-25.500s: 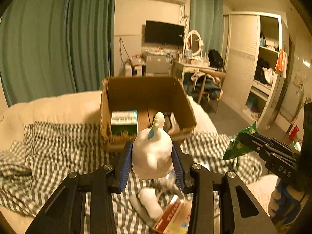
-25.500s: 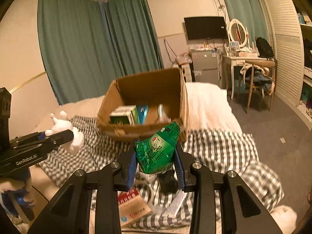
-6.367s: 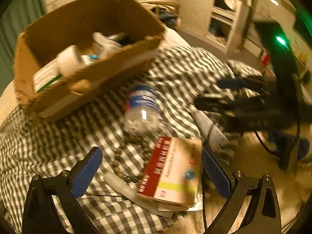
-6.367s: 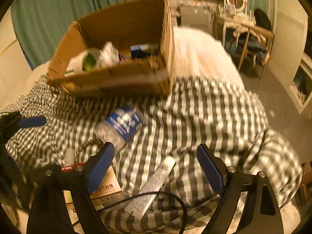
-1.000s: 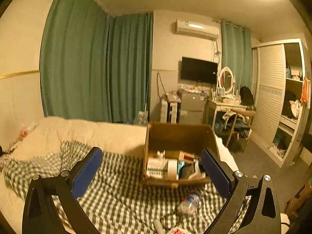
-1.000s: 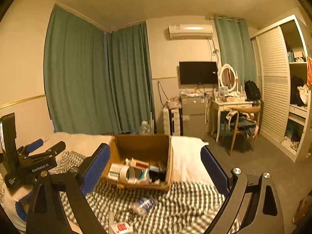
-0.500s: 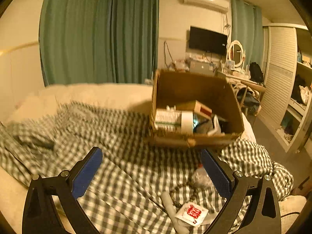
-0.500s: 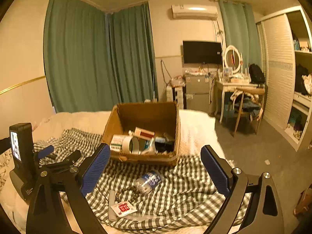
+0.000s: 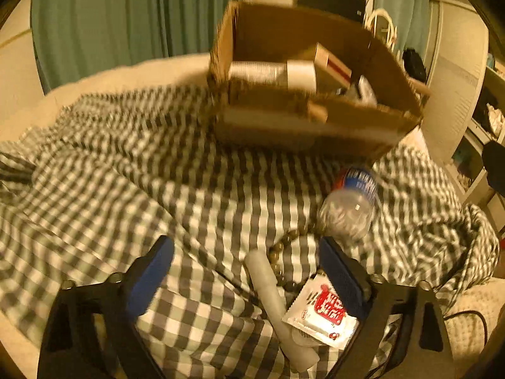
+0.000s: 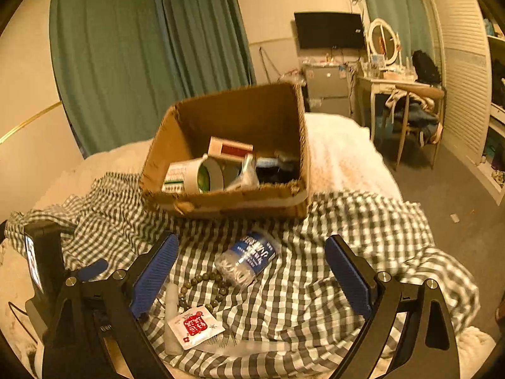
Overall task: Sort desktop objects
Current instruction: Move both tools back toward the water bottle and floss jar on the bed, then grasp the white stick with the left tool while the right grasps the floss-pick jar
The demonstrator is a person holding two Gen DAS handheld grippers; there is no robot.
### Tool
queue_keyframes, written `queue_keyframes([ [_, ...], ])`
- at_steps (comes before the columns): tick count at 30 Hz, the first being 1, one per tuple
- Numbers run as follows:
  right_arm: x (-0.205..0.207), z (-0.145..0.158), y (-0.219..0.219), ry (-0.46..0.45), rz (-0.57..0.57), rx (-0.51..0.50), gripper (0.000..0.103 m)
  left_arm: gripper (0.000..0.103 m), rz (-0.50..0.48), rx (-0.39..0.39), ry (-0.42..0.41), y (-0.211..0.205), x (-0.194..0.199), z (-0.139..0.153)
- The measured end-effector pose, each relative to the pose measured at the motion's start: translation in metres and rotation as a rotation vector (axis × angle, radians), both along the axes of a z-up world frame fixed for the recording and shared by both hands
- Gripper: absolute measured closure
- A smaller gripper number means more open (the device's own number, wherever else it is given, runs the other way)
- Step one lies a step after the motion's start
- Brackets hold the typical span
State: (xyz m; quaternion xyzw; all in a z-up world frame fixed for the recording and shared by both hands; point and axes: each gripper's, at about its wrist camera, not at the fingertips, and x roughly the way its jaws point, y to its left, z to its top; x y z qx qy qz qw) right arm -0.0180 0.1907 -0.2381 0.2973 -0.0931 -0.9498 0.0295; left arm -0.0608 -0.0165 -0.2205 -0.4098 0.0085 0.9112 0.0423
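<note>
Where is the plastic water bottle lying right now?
The water bottle lies on its side on the checked cloth, just in front of the cardboard box, with the bead bracelet beside it; both views show it.

Bed (image 10: 341,158) under checked cloth (image 10: 315,284): cardboard box (image 10: 233,202) beyond fingers; bottle (image 10: 247,260), beads (image 10: 202,287), sachet (image 10: 195,325) between fingers.

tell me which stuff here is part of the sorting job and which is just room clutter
Part of the job:
cardboard box, already part filled
water bottle
bead bracelet
red and white sachet
white tube

Just lying about:
checked blanket
television
round mirror
chair
</note>
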Motion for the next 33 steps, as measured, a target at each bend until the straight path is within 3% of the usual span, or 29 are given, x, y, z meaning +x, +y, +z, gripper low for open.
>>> queue_keyframes([
  [7, -0.035, -0.041, -0.009, -0.078, 0.017, -0.033, 0.009, 0.03, 0.001, 0.018, -0.163, -0.002, -0.013, -0.04],
  [12, -0.058, -0.065, -0.016, -0.149, 0.037, -0.041, 0.009, 0.031, -0.001, -0.018, -0.216, 0.003, -0.02, -0.057],
  [17, -0.075, -0.083, -0.023, -0.196, 0.051, -0.051, 0.009, 0.066, -0.014, 0.006, -0.229, 0.003, -0.026, -0.063],
  [20, -0.087, -0.092, -0.026, -0.214, 0.056, -0.055, 0.009, 0.078, -0.03, 0.042, -0.219, 0.001, -0.025, -0.062],
  [33, -0.13, -0.137, -0.042, -0.35, 0.088, -0.042, 0.009, 0.084, -0.054, 0.123, -0.108, -0.003, -0.024, -0.035],
])
